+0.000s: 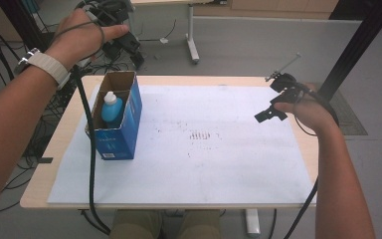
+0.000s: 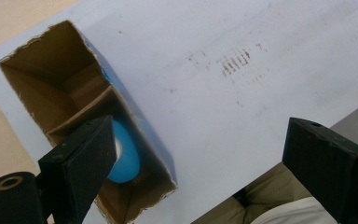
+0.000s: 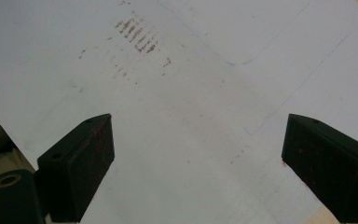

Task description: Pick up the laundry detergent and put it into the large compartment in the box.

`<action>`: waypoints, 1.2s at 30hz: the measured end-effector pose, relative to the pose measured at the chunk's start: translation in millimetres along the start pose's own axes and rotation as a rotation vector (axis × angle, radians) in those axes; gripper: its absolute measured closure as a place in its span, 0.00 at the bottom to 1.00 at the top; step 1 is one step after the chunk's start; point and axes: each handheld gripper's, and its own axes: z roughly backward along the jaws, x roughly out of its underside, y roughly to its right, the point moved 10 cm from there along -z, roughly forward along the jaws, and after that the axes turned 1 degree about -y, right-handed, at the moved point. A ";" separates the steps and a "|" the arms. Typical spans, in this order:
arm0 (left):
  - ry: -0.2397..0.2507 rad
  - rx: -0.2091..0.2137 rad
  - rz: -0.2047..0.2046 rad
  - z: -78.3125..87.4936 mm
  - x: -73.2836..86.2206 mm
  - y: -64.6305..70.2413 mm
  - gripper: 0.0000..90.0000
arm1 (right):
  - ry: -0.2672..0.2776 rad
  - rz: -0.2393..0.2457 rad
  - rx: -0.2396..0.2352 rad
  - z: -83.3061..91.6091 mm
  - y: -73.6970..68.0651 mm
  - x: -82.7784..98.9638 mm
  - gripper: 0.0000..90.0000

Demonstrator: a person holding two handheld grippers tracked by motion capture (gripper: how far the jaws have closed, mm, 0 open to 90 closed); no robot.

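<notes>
The left tongs (image 2: 196,154) are held high above the box (image 1: 115,117), spread wide apart with nothing gripped. A blue bottle (image 1: 112,108) is seen standing inside that open box on the left of the white sheet (image 1: 204,149). The right tongs (image 3: 198,156) are kept wide apart too, over bare sheet.

Pale wooden surface (image 1: 40,191), covered almost fully by white sheet (image 1: 229,164). Open blue carton (image 1: 124,124) standing on sheet; faint reddish-brown marks (image 1: 201,135) just right of carton, mid-sheet.
</notes>
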 end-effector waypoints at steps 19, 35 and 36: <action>-0.076 0.082 -0.302 -35.8 -15.2 40.8 0.11 | -0.004 -0.002 -0.003 -2.2 -0.3 3.8 0.10; -0.136 0.128 -0.477 -67.0 -16.4 67.4 0.11 | -0.009 -0.013 -0.007 -4.4 1.5 9.1 0.10; -0.138 0.128 -0.491 -69.8 -15.6 69.5 0.11 | -0.008 -0.013 -0.008 -4.4 1.6 9.1 0.10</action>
